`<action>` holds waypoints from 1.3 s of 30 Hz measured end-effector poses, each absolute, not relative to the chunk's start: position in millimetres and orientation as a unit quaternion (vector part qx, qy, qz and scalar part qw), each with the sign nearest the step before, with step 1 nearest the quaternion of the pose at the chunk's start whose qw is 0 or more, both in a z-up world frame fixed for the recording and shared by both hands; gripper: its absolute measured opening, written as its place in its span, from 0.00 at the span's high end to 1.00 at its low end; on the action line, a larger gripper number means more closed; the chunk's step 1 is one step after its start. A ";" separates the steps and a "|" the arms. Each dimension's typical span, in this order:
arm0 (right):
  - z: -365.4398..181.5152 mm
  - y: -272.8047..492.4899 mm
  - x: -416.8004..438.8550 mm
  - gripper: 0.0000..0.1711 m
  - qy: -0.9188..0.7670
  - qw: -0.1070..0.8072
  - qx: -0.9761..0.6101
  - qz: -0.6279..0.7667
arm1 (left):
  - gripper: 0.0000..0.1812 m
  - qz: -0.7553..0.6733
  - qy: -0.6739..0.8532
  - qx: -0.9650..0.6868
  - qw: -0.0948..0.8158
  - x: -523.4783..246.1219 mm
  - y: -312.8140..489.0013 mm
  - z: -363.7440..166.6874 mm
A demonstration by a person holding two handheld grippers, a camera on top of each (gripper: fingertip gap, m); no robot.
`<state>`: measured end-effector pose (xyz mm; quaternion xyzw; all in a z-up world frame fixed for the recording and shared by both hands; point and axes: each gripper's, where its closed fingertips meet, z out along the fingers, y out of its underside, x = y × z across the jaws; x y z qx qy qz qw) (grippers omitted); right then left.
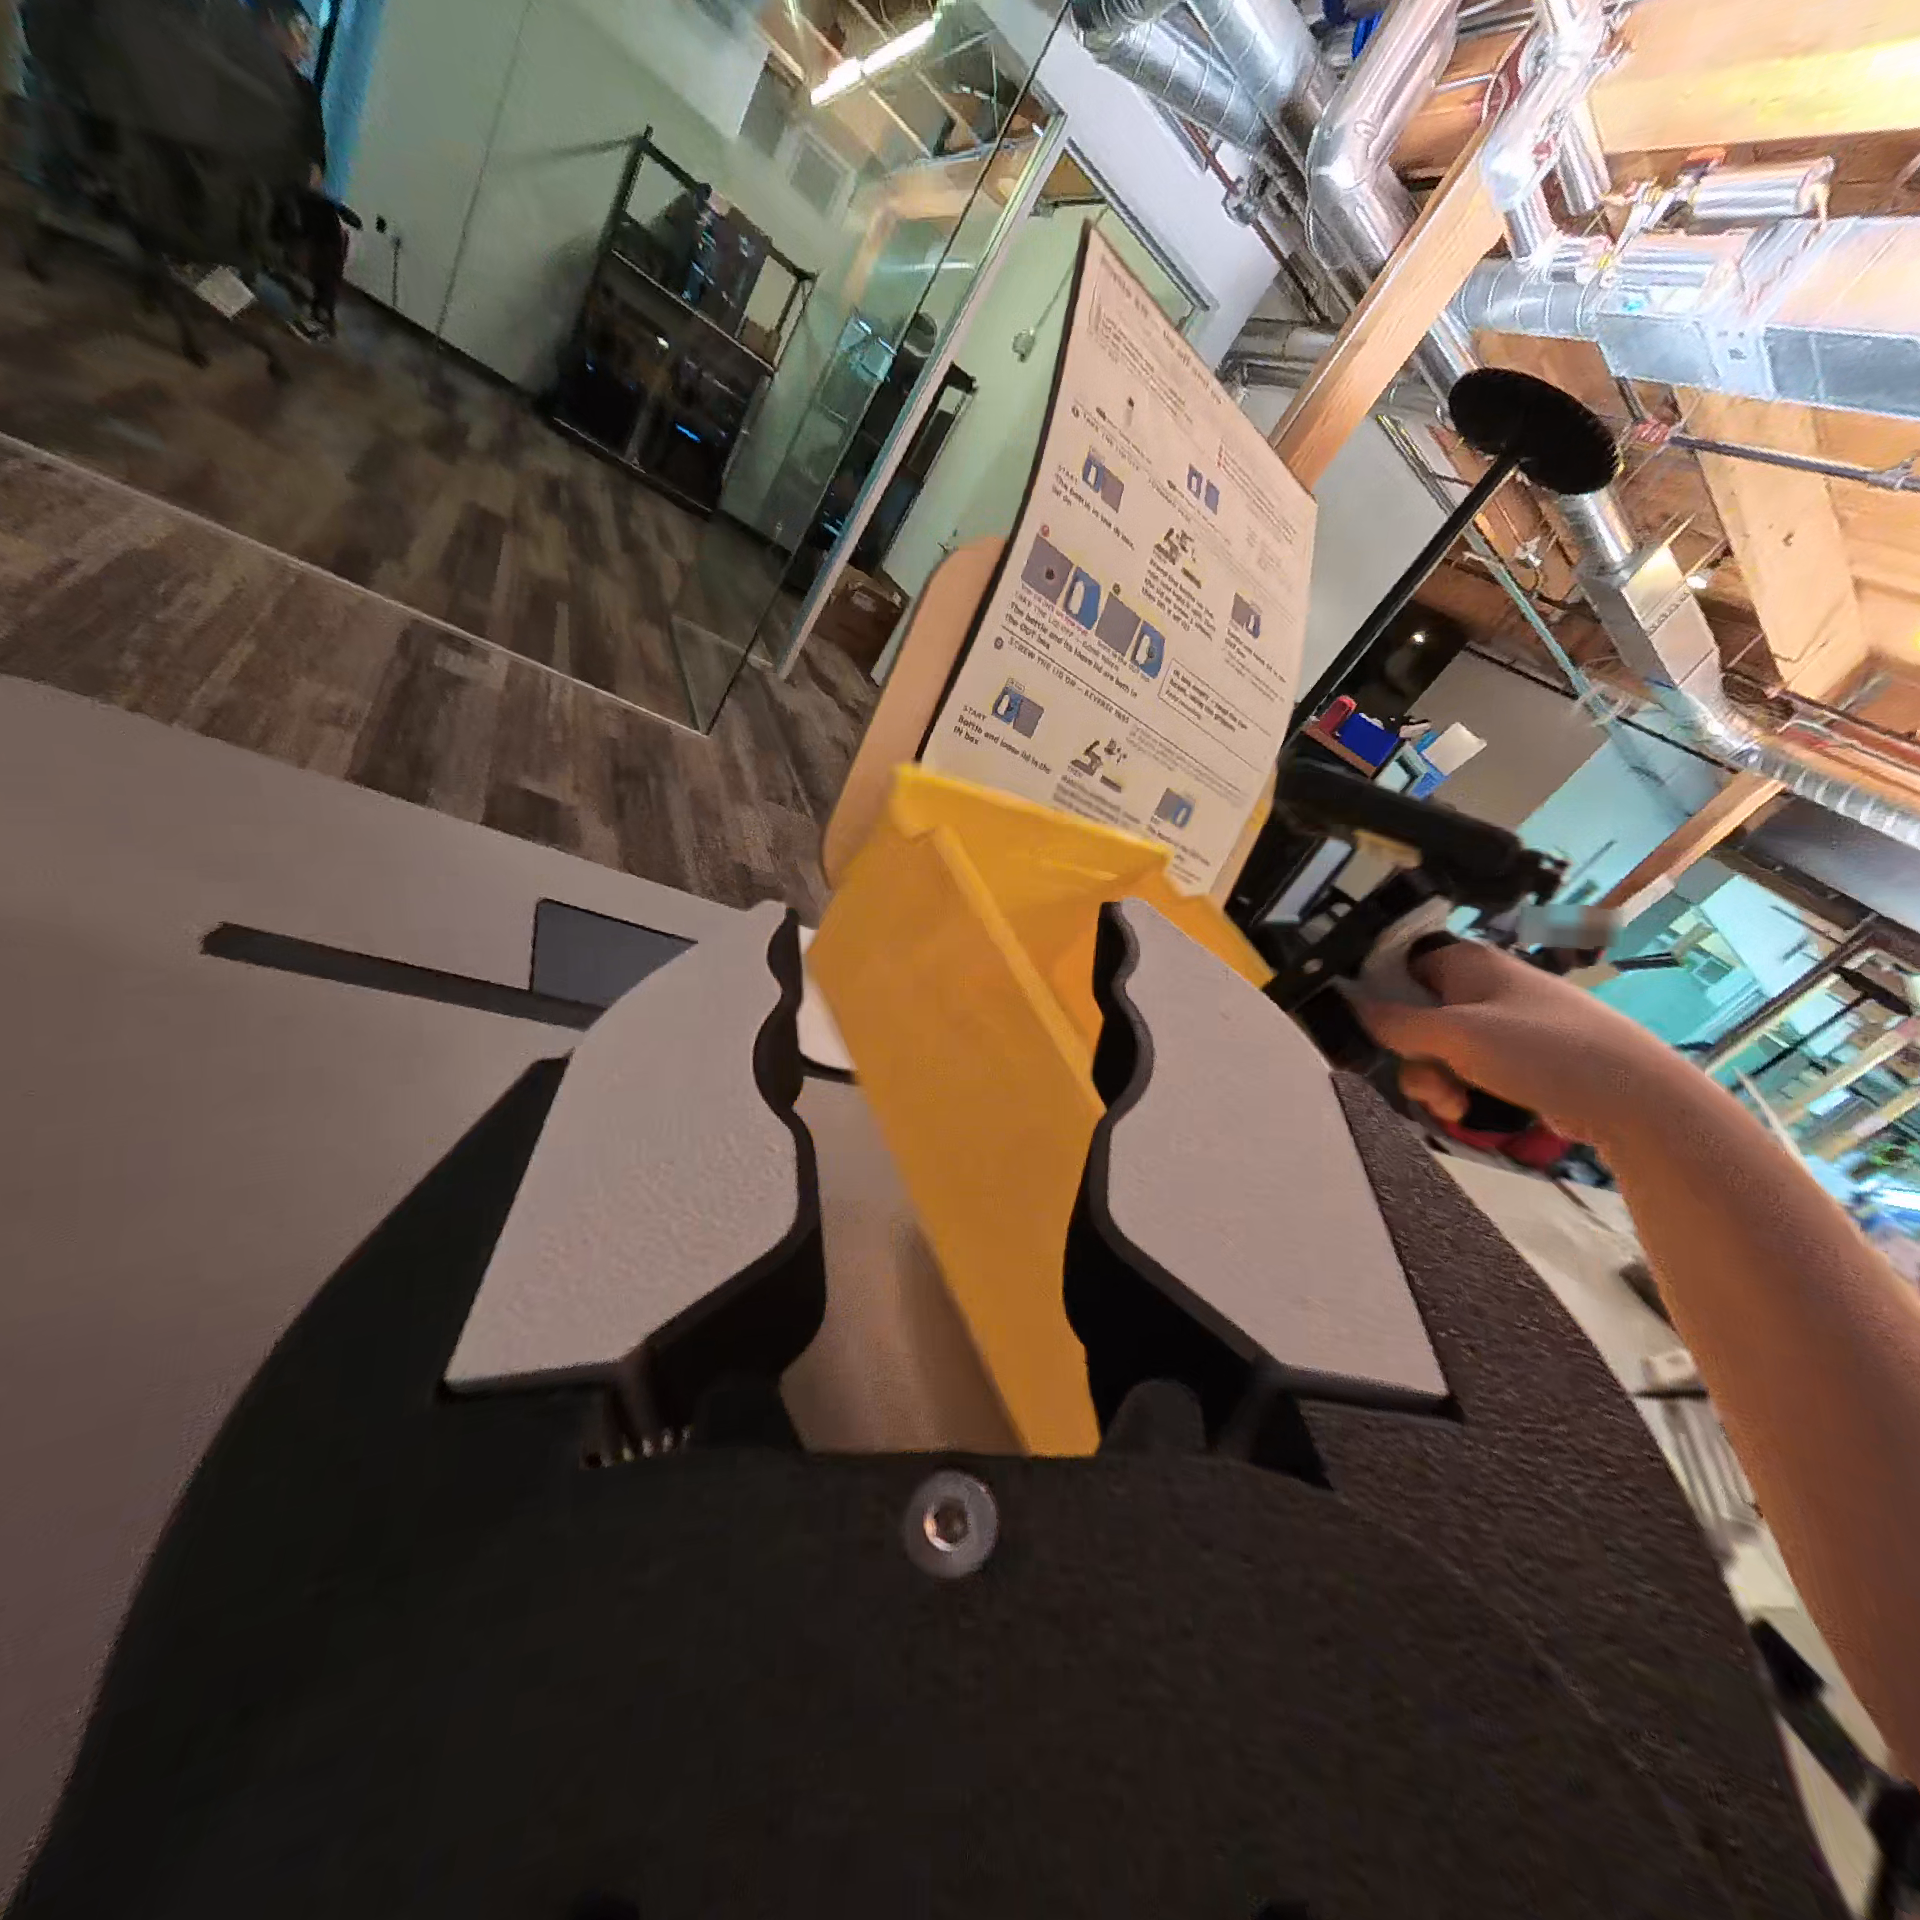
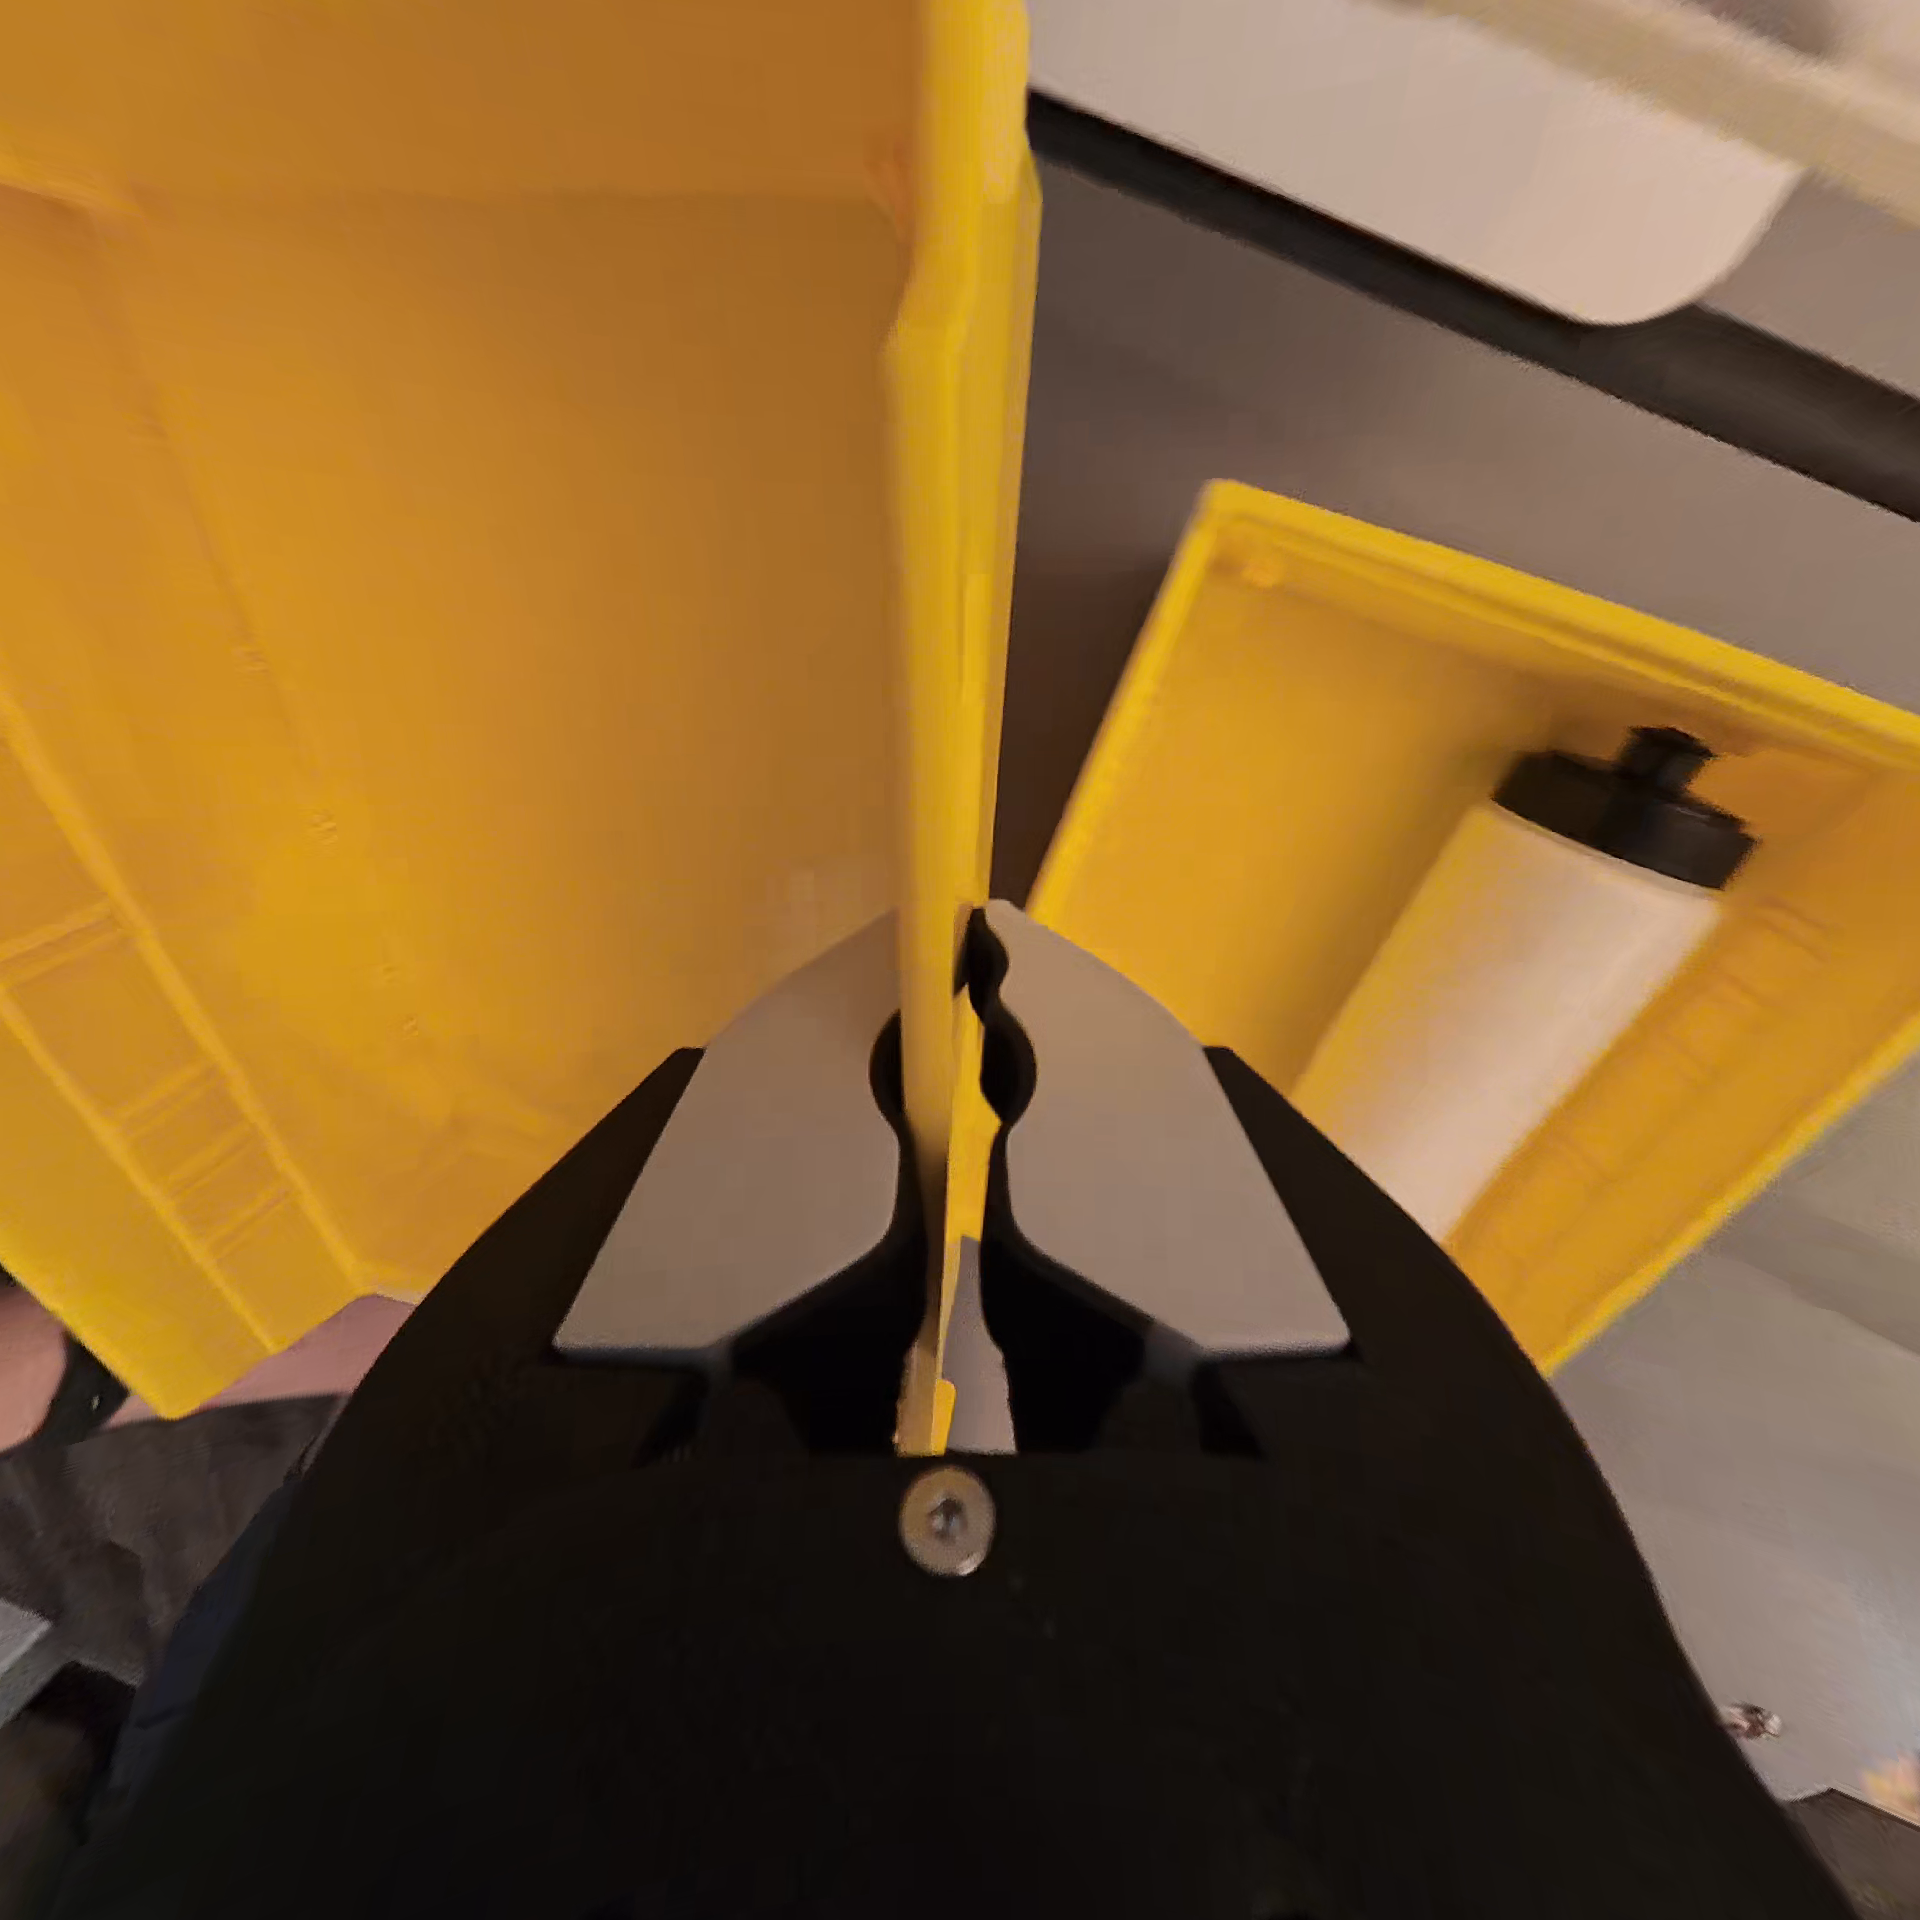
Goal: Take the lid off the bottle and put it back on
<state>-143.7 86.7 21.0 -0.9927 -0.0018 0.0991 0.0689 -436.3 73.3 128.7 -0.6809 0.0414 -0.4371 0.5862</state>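
Clamping one wall of a lifted yellow bin with right gripper; left gripper spread. White bottle, black lid on, lying in second yellow bin at right. Printed instruction sheet far behind, wording left out.

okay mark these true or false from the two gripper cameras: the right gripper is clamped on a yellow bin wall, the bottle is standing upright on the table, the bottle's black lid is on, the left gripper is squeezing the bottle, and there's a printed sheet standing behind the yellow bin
1. The right gripper is clamped on the wall of a yellow bin. True.
2. The bottle stands upright on the table. False: it lies on its side inside a second yellow bin.
3. The black lid is on the bottle. True.
4. The left gripper squeezes the bottle. False: its jaws stand apart around a yellow bin wall, with no bottle between them.
5. A printed sheet stands behind the yellow bin. True.
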 end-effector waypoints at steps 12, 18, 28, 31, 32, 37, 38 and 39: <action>62.6 -52.2 138.0 0.97 0.176 0.099 -0.975 0.096 | 0.61 -0.474 0.232 -0.780 0.336 -261.7 53.0 44.3; 28.7 -129.9 233.9 0.96 0.254 0.096 -0.956 0.115 | 0.60 -0.401 0.346 -0.816 0.230 -172.2 16.0 -23.2; -72.9 -155.6 294.8 0.94 0.264 0.066 -0.955 0.118 | 0.65 -0.303 0.406 -0.845 0.172 -129.5 -7.2 -81.0; -89.0 -145.3 286.8 0.92 0.242 0.074 -0.960 0.118 | 0.73 -0.323 0.408 -0.844 0.129 -123.8 -12.9 -81.9; -91.4 -141.2 282.3 0.93 0.232 0.079 -0.961 0.125 | 0.75 -0.325 0.412 -0.846 0.101 -123.0 -15.3 -83.8; -96.6 -122.2 269.0 0.93 0.230 0.148 -0.950 0.154 | 0.85 -0.283 0.411 -0.865 -0.040 -130.5 -17.3 -91.6; -97.4 -119.1 267.4 0.93 0.233 0.162 -0.946 0.155 | 0.87 -0.274 0.410 -0.868 -0.060 -132.0 -18.4 -91.7; -98.0 -114.8 266.0 0.93 0.233 0.181 -0.943 0.154 | 0.89 -0.259 0.413 -0.870 -0.072 -133.6 -18.9 -91.9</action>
